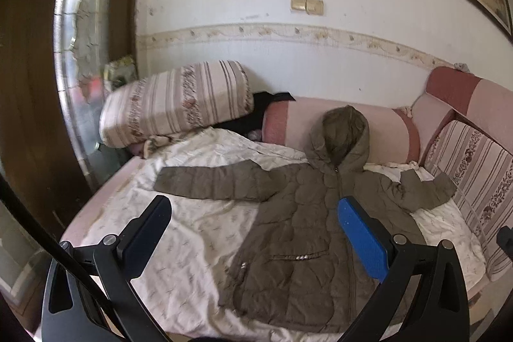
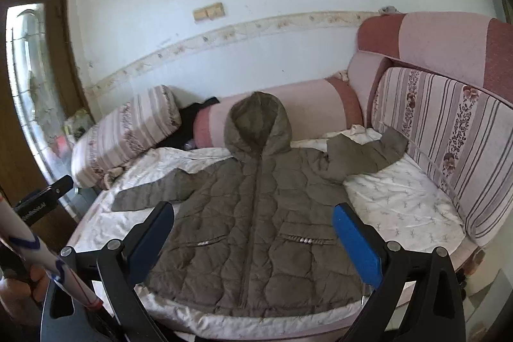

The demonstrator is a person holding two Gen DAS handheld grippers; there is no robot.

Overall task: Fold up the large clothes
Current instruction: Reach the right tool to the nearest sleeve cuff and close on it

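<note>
An olive-green quilted hooded jacket lies flat, front up and zipped, on a white patterned sheet. Its hood points at the wall and both sleeves are spread out sideways. It also shows in the right wrist view. My left gripper is open and empty, held above the jacket's left half. My right gripper is open and empty, held above the jacket's lower middle. Neither touches the cloth.
A striped floral pillow lies at the back left, with a black garment beside it. A pink bolster runs along the wall. A striped cushion and pink backrest stand on the right. A wooden door is at left.
</note>
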